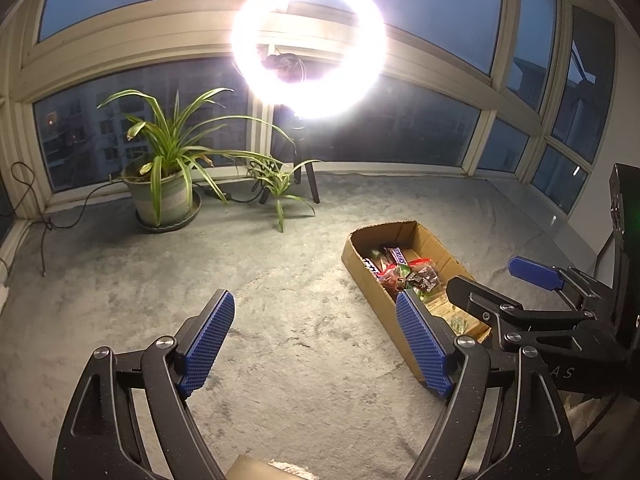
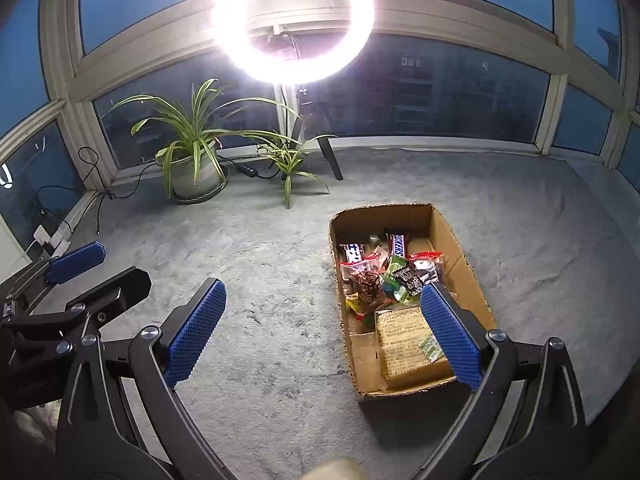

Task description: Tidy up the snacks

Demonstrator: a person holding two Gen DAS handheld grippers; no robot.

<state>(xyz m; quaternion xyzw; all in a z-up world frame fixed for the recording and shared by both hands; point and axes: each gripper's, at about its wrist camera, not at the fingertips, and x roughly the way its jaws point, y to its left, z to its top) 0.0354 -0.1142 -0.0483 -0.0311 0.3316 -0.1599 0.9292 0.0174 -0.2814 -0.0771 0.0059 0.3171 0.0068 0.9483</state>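
An open cardboard box point(image 2: 464, 264) sits on the grey carpet and holds several snacks: Snickers bars point(image 2: 398, 245), small wrapped sweets point(image 2: 404, 280) and a tan packet point(image 2: 404, 340). The box also shows in the left wrist view point(image 1: 360, 276). My left gripper point(image 1: 316, 340) is open and empty above bare carpet, left of the box. My right gripper point(image 2: 324, 334) is open and empty, its right finger over the box's near end. The right gripper also appears at the right of the left wrist view point(image 1: 496, 284), the left one at the left of the right wrist view point(image 2: 104, 264).
A potted spider plant point(image 2: 196, 168) stands by the window with a smaller plantlet point(image 2: 288, 156) beside it. A bright ring light point(image 2: 294, 20) on a tripod point(image 2: 328, 152) stands behind. Cables point(image 2: 96, 184) run along the left wall. Grey carpet point(image 2: 260, 264) covers the floor.
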